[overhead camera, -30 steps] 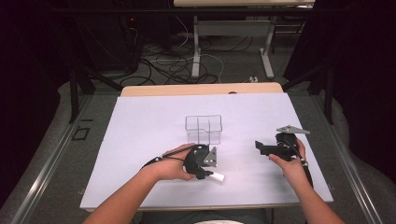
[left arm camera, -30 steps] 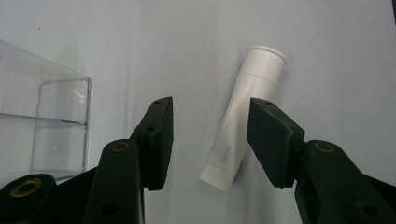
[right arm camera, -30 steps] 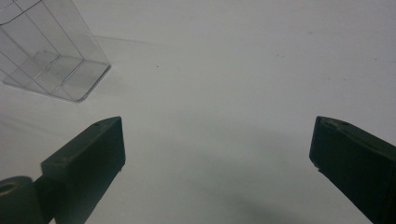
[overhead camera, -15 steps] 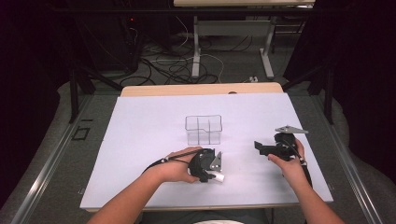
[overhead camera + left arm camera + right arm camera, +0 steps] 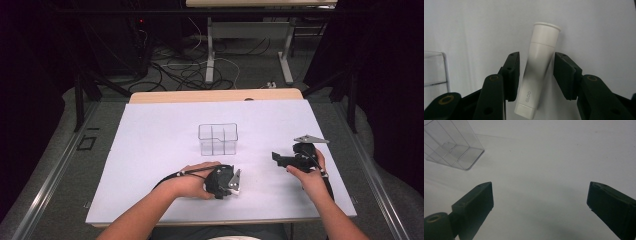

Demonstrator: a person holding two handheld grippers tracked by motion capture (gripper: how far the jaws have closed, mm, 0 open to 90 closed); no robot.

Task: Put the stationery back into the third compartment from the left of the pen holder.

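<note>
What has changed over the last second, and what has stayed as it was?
The left tool has just been closing its jaws around the white tube lying on the table; a gap shows beside each pad, so it is not yet gripped. The left hand shifted slightly. The right tool, jaws wide open, and the clear organizer stayed put.
</note>
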